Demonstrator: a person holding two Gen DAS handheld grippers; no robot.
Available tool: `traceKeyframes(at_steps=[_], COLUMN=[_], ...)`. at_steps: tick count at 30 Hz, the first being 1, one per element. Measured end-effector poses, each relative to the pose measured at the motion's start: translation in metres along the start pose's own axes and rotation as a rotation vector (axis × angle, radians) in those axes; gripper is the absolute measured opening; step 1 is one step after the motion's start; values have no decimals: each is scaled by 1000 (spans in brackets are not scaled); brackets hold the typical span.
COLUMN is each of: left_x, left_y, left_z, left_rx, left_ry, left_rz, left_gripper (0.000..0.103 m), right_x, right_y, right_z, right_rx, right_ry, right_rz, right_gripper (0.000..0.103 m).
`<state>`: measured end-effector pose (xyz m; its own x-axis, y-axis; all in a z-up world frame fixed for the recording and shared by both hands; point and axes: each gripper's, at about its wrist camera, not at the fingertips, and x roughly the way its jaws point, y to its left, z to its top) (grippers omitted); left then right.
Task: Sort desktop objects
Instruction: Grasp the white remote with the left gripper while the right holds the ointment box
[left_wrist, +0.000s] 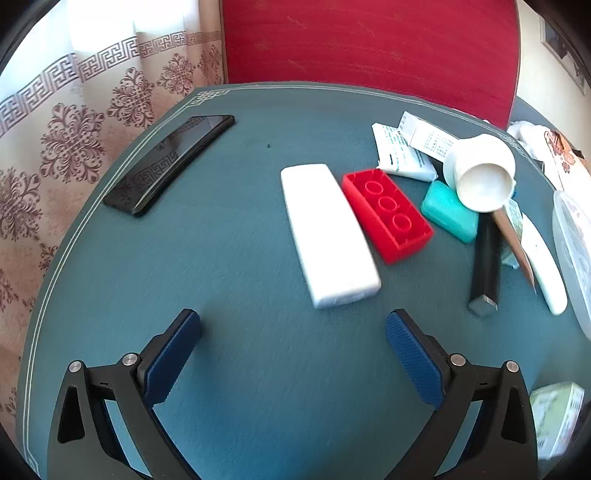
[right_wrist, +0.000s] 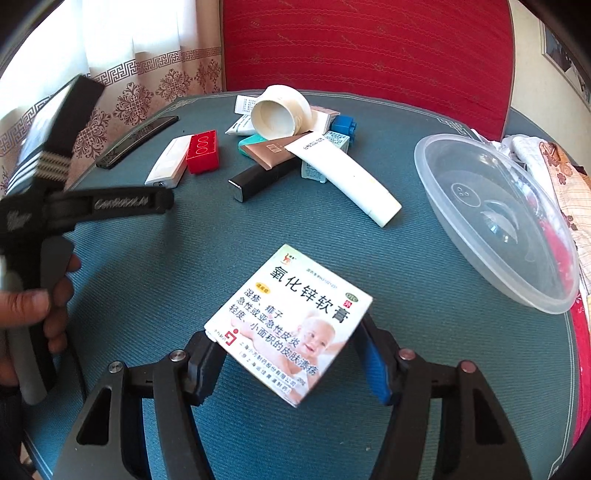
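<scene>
My right gripper (right_wrist: 286, 341) is shut on a white ointment box (right_wrist: 291, 317) with a baby picture, held above the teal table (right_wrist: 147, 266); the box also shows at the left wrist view's edge (left_wrist: 557, 417). My left gripper (left_wrist: 293, 328) is open and empty, just short of a white rectangular case (left_wrist: 327, 232). Beside the case lies a red toy brick (left_wrist: 386, 214), then a teal soap bar (left_wrist: 448, 212), a tipped white cup (left_wrist: 480, 171), a black stick (left_wrist: 485, 266) and a white tube (left_wrist: 543, 269). A black phone (left_wrist: 170, 162) lies far left.
A clear plastic bowl (right_wrist: 495, 218) stands at the right. White medicine packets (left_wrist: 400, 153) lie behind the cup, with a blue brick (right_wrist: 343, 127) near them. A red chair back (right_wrist: 365, 51) stands behind the table. Cloth (right_wrist: 561, 173) lies at the right edge. Curtains hang left.
</scene>
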<state>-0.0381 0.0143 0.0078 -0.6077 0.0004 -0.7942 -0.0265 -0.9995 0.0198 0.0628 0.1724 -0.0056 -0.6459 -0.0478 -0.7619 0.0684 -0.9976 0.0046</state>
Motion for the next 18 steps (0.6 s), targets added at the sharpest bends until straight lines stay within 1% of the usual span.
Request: traceKeyframes(at_steps=[3, 6, 9, 12, 14, 15, 16, 17, 18], left_x=[8, 18, 25, 28, 28, 28, 26, 24, 22], left_y=[0, 2, 5, 7, 10, 11, 12, 12, 12], left_z=[12, 26, 34, 35, 36, 36, 36, 35, 33], left_rx=[-2, -29, -44, -43, -29, -22, -14, -8, 1], left_ry=[16, 25, 19, 0, -21, -31, -44, -55, -63], left_rz=[0, 11, 20, 17, 9, 4, -3, -9, -24], left_gripper=[102, 102, 102, 102, 99, 95, 87, 83, 75], right_x=[-1, -1, -1, 0, 0, 1, 1, 2, 1], right_y=[0, -1, -2, -3, -2, -2, -2, -2, -1], right_z=[0, 0, 0, 0, 1, 1, 2, 2, 1], right_rx=[4, 8, 13, 14, 12, 11, 10, 8, 9], right_ry=[-1, -1, -2, -2, -1, -1, 0, 0, 0], right_rz=[3, 8, 13, 16, 14, 13, 11, 9, 6], right_gripper=[68, 68, 68, 68, 68, 68, 68, 68, 68])
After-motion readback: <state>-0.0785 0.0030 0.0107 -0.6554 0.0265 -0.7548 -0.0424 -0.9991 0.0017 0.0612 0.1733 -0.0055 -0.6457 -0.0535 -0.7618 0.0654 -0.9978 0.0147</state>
